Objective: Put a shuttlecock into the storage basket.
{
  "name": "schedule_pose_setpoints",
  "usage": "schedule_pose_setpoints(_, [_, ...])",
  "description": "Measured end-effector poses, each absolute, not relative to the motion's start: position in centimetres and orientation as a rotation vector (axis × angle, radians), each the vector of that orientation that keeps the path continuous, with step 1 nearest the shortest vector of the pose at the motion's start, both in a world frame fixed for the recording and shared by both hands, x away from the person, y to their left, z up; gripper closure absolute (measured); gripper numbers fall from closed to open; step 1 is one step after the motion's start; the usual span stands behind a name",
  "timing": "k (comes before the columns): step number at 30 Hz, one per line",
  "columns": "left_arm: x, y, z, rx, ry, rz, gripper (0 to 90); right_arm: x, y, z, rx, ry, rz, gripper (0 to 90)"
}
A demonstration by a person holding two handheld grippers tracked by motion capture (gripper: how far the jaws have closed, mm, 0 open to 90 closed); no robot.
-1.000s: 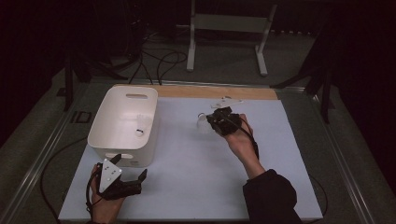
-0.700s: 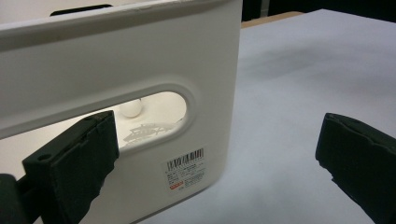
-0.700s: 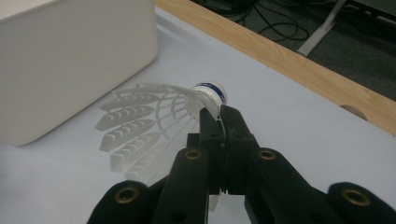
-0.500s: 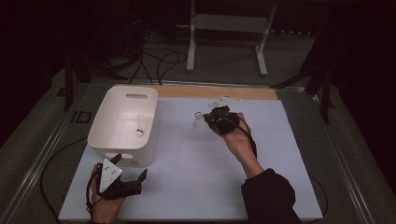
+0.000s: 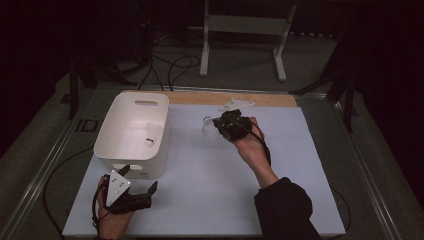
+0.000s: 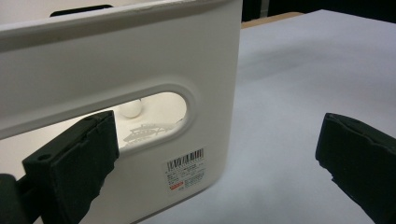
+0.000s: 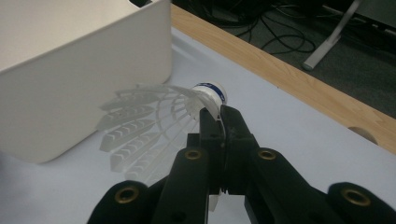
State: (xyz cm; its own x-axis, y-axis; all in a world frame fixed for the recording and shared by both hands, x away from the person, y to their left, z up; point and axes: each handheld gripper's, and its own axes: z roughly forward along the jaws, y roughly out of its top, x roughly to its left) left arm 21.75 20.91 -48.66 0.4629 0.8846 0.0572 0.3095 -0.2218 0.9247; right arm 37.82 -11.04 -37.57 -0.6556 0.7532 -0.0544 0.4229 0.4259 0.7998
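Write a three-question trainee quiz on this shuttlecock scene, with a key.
1. True or false: the right gripper is shut on a shuttlecock.
2. What lies inside the white bin? A) a second shuttlecock B) a cup C) a ball
3. Fill in: the left gripper has its jaws ____ beside the bin's handle slot.

Key: 1 true; 2 A, the second shuttlecock lies on the bin's floor; 3 open.

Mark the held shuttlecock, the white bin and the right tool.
held shuttlecock (image 7: 140, 119): right gripper view, on its feather skirt.
white bin (image 5: 111, 137): high view, on its left wall.
right tool (image 7: 219, 112): right gripper view, at the shut tips.
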Motion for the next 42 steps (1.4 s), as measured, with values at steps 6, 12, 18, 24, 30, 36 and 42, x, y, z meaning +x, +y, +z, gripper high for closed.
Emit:
schedule_pose_setpoints(6, [21.7,20.9,-48.7,1.763,1.02,0.76,0.1,37.8,-10.7,-37.3,0.995,2.279,1.112,89.0])
schedule_pose_setpoints(12, [21.7,20.9,-48.7,1.763,1.02,0.76,0.1,37.7,-10.2,-36.9,0.983,2.28,1.127,89.0])
schedule_pose_setpoints(18, [21.7,20.9,-48.7,1.763,1.02,0.76,0.1,37.8,-9.7,-36.6,0.963,2.282,1.139,88.9])
schedule_pose_setpoints(24, [21.8,20.9,-48.7,1.765,1.02,0.759,0.1,37.8,-9.2,-36.2,0.962,2.288,1.161,89.0])
schedule_pose_setpoints(30, [21.8,20.8,-48.7,1.76,1.021,0.759,0.1,37.8,-8.6,-35.8,0.951,2.286,1.178,89.0])
schedule_pose_setpoints(36, [21.7,20.8,-48.7,1.762,1.02,0.758,0.1,37.9,-8.1,-35.5,0.939,2.292,1.188,89.0])
schedule_pose_setpoints(42, [21.7,20.9,-48.7,1.762,1.019,0.759,0.1,38.0,-7.6,-35.4,0.934,2.303,1.2,89.0])
